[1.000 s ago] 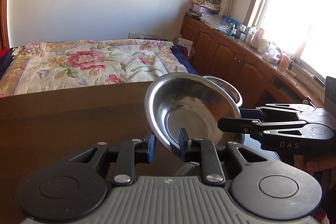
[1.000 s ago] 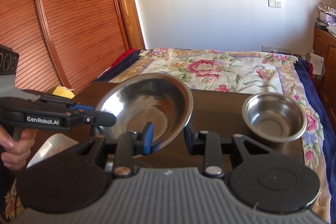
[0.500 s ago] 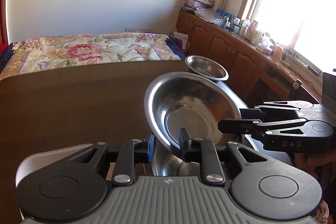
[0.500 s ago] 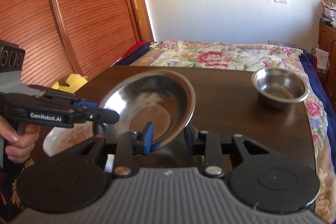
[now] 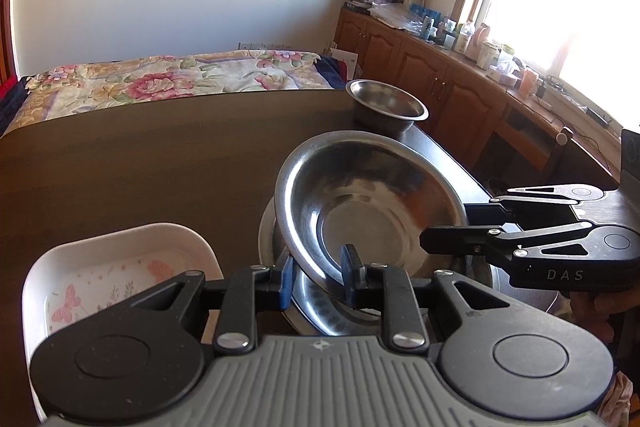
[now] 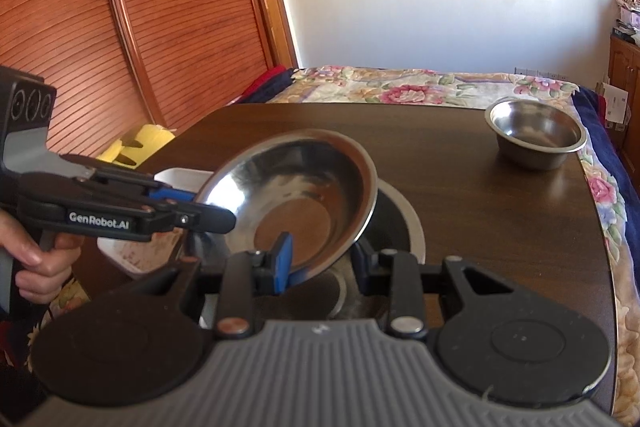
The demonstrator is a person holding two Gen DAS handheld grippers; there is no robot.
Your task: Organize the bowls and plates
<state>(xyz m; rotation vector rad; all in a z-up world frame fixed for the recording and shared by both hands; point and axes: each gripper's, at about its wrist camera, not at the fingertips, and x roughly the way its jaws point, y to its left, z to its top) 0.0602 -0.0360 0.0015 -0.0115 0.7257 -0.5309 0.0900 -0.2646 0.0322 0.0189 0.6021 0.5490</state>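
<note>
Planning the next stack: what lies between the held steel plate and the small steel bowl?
Only bare table between plate and bowl, in the right wrist view.

Both wrist views close, angled down; share steel plate [image 5: 372, 211] [image 6: 296, 195].

Left gripper [image 5: 316, 281] and right gripper [image 6: 322, 261] both clamped, tilted downward.

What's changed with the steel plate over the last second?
Both grippers carried the steel plate down toward the stack on the table. Their grip on its rim is unchanged; the small bowl stayed put.
</note>
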